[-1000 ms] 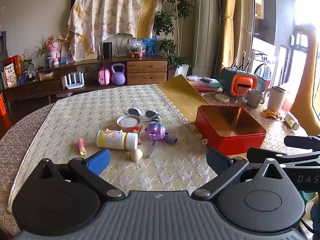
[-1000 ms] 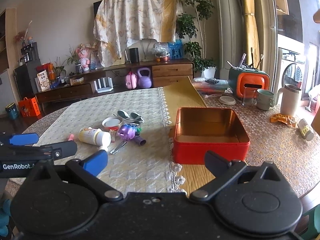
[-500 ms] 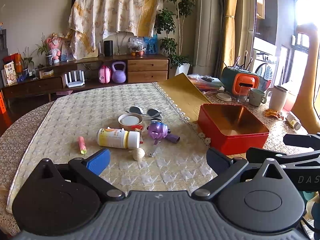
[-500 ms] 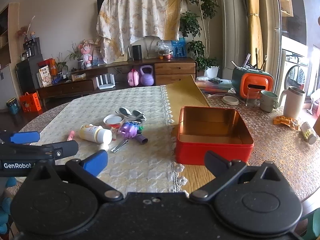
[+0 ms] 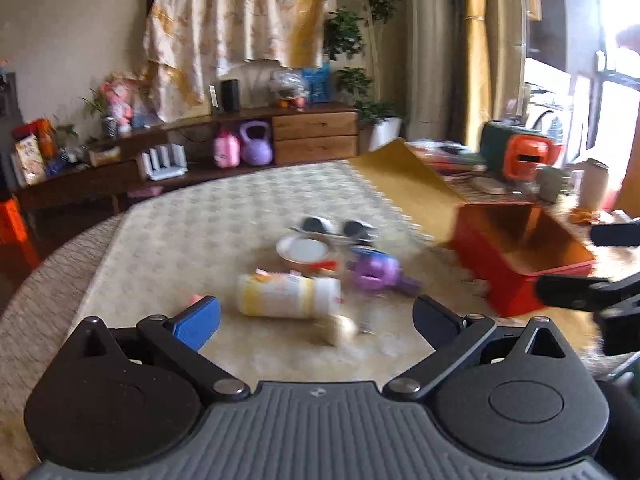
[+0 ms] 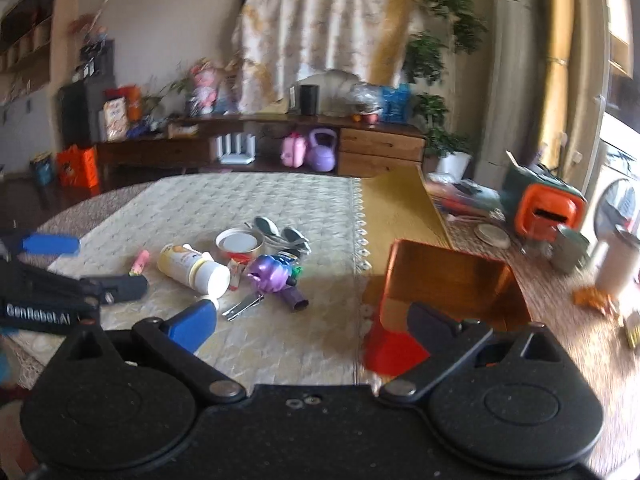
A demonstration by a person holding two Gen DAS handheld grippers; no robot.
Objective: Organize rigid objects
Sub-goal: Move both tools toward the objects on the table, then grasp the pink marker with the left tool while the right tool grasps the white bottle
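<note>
A cluster of small objects lies on the cream quilted mat: a yellow-and-white bottle (image 5: 288,296) (image 6: 192,266) on its side, a purple toy (image 5: 376,274) (image 6: 274,274), a round tin (image 5: 304,250) (image 6: 239,243), sunglasses (image 5: 336,228) (image 6: 284,234), a pink stick (image 6: 140,261), a cream ball (image 5: 339,330) and a metal clipper (image 6: 242,306). To their right stands an open red box (image 5: 520,256) (image 6: 448,292), with nothing visible inside. My left gripper (image 5: 316,320) is open, hovering just short of the bottle and ball. My right gripper (image 6: 312,322) is open and empty, between the cluster and the box.
A folded yellow mat (image 6: 396,208) lies behind the box. An orange-and-green container (image 6: 548,208), a mug (image 6: 572,246) and a white jug (image 6: 616,268) crowd the table's right side. A low sideboard (image 5: 312,136) stands beyond the table's far edge.
Both grippers have moved forward and lower toward the objects, with motion blur now. The left view has closed in on the bottle. Both stay open and empty.
</note>
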